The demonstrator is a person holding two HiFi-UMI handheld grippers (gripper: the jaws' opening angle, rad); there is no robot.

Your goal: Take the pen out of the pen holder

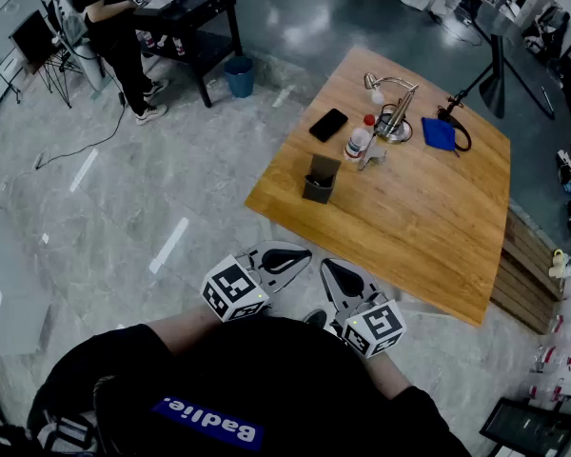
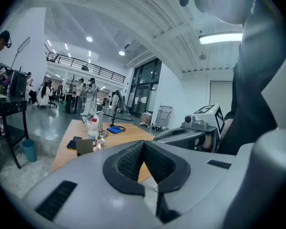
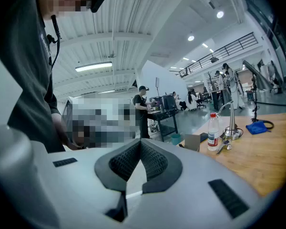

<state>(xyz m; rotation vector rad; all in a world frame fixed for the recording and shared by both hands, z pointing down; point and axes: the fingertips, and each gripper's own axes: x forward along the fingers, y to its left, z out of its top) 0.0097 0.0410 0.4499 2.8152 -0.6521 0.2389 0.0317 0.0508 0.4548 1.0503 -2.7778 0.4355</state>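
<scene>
left gripper (image 1: 300,257) far from apparent holder (image 1: 321,179)

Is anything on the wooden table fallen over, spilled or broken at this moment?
Nothing stands out. The pen holder and the bottle stand upright on the table, the phone lies flat, and no spill shows. What is inside the holder cannot be made out.

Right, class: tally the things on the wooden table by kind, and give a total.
pen holder: 1
phone: 1
bottle: 1
desk lamp: 1
blue pouch: 1
small silvery item by the bottle, kind unclear: 1
Total: 6
</scene>
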